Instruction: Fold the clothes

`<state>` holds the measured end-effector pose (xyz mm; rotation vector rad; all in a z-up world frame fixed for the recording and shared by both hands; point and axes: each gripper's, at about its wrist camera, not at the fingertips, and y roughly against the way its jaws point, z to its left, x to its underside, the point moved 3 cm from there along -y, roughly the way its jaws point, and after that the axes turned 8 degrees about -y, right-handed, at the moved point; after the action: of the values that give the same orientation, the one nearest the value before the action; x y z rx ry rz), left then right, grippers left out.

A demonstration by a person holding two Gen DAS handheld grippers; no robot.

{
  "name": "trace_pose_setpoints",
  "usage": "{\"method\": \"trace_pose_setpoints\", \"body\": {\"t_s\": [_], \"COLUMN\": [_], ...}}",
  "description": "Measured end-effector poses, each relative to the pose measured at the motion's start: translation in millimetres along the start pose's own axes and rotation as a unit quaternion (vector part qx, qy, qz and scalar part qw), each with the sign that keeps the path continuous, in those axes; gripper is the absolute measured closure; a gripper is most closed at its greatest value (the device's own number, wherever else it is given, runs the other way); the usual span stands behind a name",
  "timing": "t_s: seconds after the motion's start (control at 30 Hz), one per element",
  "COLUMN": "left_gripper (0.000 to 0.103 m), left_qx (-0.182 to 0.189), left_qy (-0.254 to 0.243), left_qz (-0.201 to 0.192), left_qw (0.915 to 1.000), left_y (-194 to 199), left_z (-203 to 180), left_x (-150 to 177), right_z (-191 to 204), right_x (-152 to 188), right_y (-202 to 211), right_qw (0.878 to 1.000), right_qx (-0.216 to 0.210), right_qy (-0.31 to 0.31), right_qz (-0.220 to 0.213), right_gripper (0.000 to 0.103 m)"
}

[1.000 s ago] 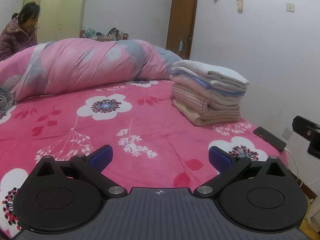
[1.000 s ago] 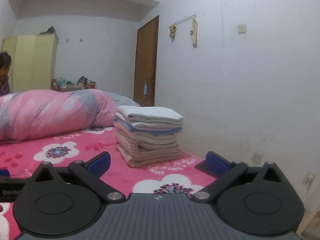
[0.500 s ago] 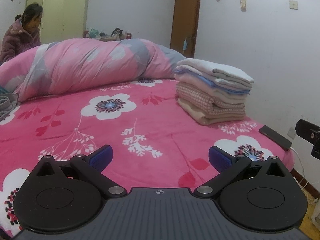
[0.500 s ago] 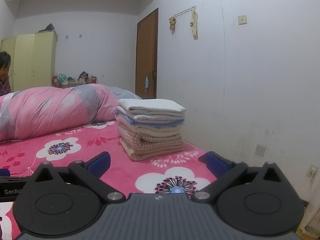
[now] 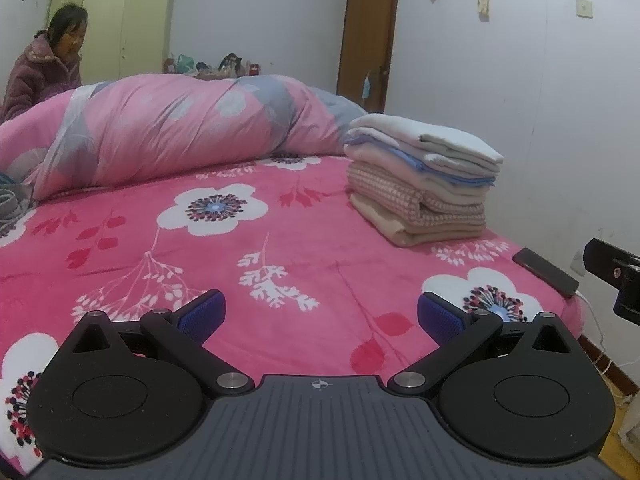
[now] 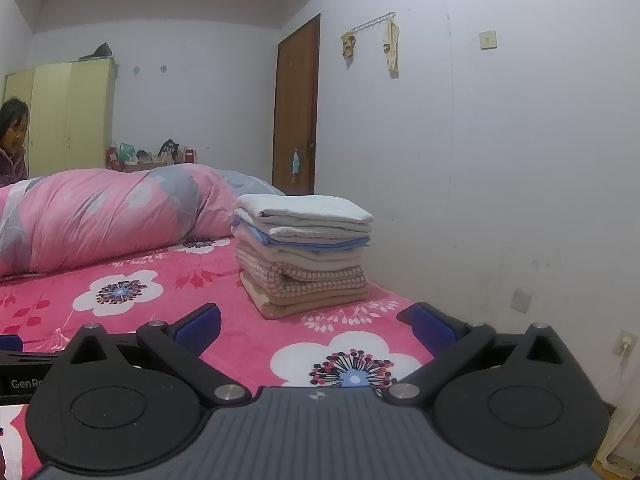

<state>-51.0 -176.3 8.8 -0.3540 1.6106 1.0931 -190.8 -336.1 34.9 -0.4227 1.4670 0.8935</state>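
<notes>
A neat stack of folded clothes (image 5: 420,184) in white, blue, beige and pink check rests on the pink flowered bedspread (image 5: 240,264) near the bed's right edge; the same stack of folded clothes (image 6: 304,252) shows in the right wrist view. My left gripper (image 5: 320,314) hovers open over the bedspread, well short of the stack, nothing between its blue pads. My right gripper (image 6: 316,324) is also open and empty, low over the bedspread (image 6: 120,292), facing the stack. Part of the right gripper's body (image 5: 616,276) shows at the left wrist view's right edge.
A rolled pink and grey quilt (image 5: 172,128) lies across the far side of the bed. A person in a purple jacket (image 5: 44,68) sits behind it at left. A dark phone (image 5: 546,272) lies at the bed's right edge, cable attached. White wall and brown door (image 5: 368,32) are on the right.
Both views have drifted back and slightly up from the bed, so the stack sits a little lower and farther. Both grippers stay open and empty.
</notes>
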Motion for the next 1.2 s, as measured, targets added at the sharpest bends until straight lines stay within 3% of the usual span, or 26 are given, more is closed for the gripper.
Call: {"method": "trace_pose_setpoints", "body": {"t_s": [0.6,1.2], "left_gripper": [0.0,0.0], "left_qx": [0.02,0.023], "left_qy": [-0.009,-0.02], "left_qz": [0.011,0.019], "left_qw": [0.9997,0.9994], "left_y": [-9.6,-14.6], "left_z": [-28.3,-37.7], "left_x": [4.9,5.0], "right_z": [-28.1,-36.2], "right_x": [3.0,4.7], "right_y": [-6.7,-15.3], "right_qw": [0.999,0.999], "right_qx": [0.031,0.033], "right_qy": [-0.004,-0.005], "right_qz": [0.004,0.014], "right_gripper": [0.0,0.0]}}
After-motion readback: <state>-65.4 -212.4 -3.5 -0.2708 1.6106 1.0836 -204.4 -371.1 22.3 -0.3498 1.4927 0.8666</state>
